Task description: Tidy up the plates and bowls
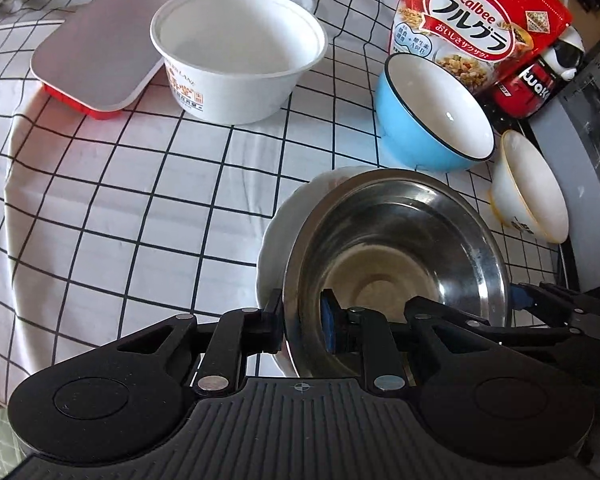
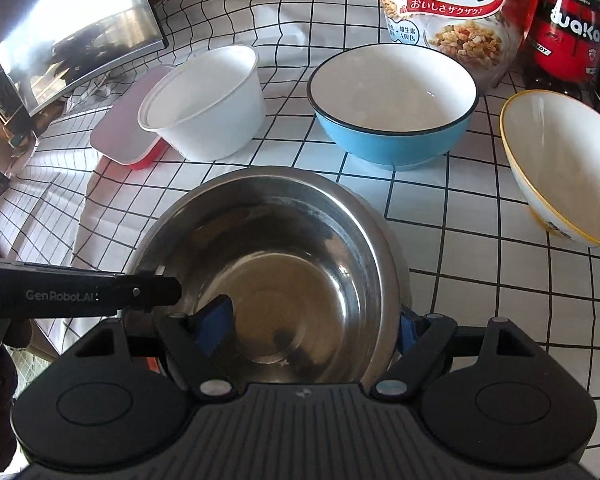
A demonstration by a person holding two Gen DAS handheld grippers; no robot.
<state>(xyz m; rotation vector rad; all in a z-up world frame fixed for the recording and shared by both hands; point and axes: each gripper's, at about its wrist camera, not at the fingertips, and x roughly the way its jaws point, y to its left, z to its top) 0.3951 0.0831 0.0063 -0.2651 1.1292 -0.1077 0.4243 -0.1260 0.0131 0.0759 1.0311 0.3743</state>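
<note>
Pinching the near rim of the round stainless-steel bowl (image 1: 396,268), the left gripper (image 1: 302,320) sits closed on it, white plate (image 1: 276,240) underneath. Right-wrist view: the right gripper (image 2: 314,326) stands wide, one finger inside that bowl, one outside, its grip uncertain.

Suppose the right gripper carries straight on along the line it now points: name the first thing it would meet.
Most likely the inside of the steel bowl: the right gripper has one of its jaws inside the bowl and one outside the rim. Depth is unclear, but nothing else lies nearer.
</note>
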